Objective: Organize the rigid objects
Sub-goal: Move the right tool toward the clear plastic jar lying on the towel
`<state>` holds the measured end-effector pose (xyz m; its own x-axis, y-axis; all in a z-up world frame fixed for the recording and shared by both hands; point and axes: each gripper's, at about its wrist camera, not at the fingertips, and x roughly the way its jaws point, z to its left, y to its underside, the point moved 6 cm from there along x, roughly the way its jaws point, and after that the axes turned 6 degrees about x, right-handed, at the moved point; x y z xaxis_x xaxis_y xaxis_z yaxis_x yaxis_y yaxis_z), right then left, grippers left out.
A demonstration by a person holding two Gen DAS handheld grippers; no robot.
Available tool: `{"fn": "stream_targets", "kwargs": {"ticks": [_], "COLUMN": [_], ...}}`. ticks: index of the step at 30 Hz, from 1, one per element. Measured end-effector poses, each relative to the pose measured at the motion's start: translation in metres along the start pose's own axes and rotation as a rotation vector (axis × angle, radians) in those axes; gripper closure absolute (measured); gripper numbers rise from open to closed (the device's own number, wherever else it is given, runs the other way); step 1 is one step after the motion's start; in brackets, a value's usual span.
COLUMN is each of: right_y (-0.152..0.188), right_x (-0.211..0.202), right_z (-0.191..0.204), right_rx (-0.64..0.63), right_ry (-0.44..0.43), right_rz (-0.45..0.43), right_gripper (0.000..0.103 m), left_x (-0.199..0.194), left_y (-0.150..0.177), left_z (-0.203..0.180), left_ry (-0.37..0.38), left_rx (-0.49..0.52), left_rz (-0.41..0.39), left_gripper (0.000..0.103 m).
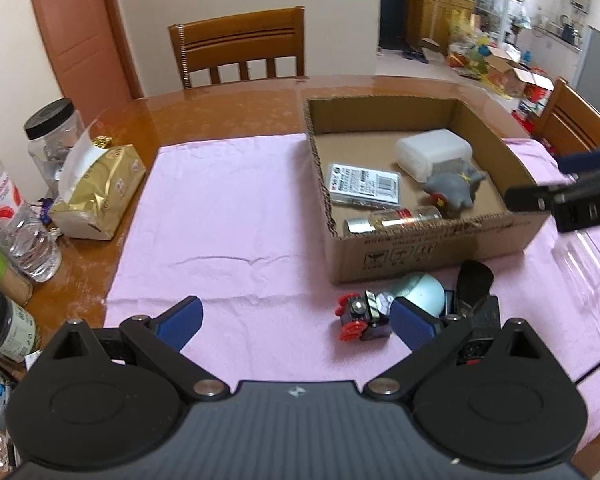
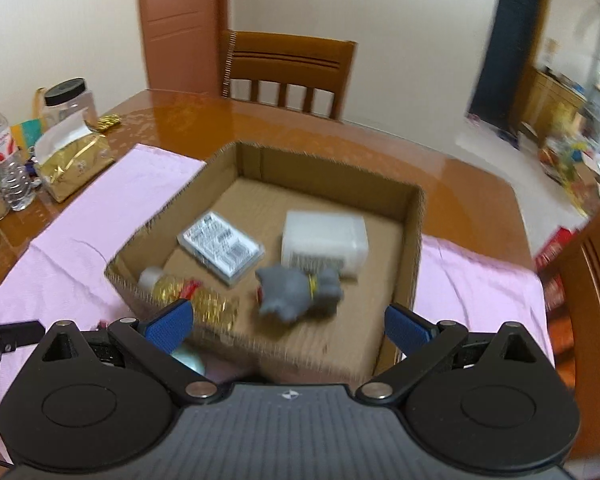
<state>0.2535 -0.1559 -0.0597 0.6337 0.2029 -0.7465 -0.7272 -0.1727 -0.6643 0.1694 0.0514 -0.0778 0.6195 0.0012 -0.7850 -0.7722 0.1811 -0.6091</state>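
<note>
A cardboard box (image 1: 440, 252) (image 2: 418, 240) on the pink cloth holds a white plastic container (image 1: 432, 152) (image 2: 324, 240), a flat labelled pack (image 1: 364, 184) (image 2: 220, 244), a grey toy animal (image 1: 452, 192) (image 2: 296, 288) and a small clear bottle (image 1: 396, 220) (image 2: 184, 292). In front of the box lie a red-and-black toy robot (image 1: 364, 316), a pale blue round object (image 1: 424, 292) (image 2: 188, 360) and a black item (image 1: 476, 300). My left gripper (image 1: 296, 320) is open and empty over the cloth, its right finger beside the toys. My right gripper (image 2: 288, 328) (image 1: 540, 200) is open and empty above the box's near edge.
A gold tissue pack (image 1: 100, 192) (image 2: 72, 164), a black-lidded jar (image 1: 52, 136) (image 2: 68, 100), water bottles (image 1: 16, 224) (image 2: 4, 156) and small jars (image 1: 4, 324) crowd the table's left side. Wooden chairs stand behind (image 1: 240, 48) (image 2: 288, 72) and at the right (image 1: 576, 116).
</note>
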Motion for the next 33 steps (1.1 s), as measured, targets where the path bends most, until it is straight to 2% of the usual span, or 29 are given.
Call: {"fn": "stream_targets", "kwargs": {"ticks": [4,10,14,17,20,24,28,32,33], "right_y": [0.038,0.089,0.102,0.106,0.111,0.117,0.121,0.123,0.121], "right_x": [-0.004,-0.012,-0.021,-0.019,-0.011,0.005,0.011,0.007,0.006], "right_z": [0.003,0.0,-0.029,-0.062,-0.094,-0.118,-0.108,-0.092,-0.093], "right_rx": [0.074,0.143,0.18,0.196,0.176,0.201,0.155,0.092,0.071], "right_ry": [0.043,0.127,0.177,0.24,0.278,0.185,0.071,-0.088,-0.087], "right_rz": [0.017,0.046,0.034,0.025,0.054,0.126,0.186,0.259,0.256], "right_gripper": [0.0,0.0,0.0,0.0,0.0,0.0,0.0,0.0,0.0], "left_x": [0.006,0.013,0.015,0.017,0.017,0.02,0.019,0.018,0.018], "left_y": [0.01,0.024,0.031,0.033,0.034,0.034,0.033,0.032,0.031], "left_z": [-0.004,-0.017,-0.029,-0.039,-0.049,-0.059,-0.064,-0.067,-0.067], "left_ry": [0.04,0.058,0.06,0.019,0.0,-0.023,-0.049,-0.072,-0.078], "left_rx": [0.024,0.035,0.03,0.016,-0.02,-0.047,-0.075,-0.096,-0.105], "left_rz": [0.003,0.023,0.037,0.049,0.06,0.08,0.085,0.086,0.086], "left_gripper": [0.004,0.004,0.004,0.004,0.004,0.004,0.004,0.004,0.004]}}
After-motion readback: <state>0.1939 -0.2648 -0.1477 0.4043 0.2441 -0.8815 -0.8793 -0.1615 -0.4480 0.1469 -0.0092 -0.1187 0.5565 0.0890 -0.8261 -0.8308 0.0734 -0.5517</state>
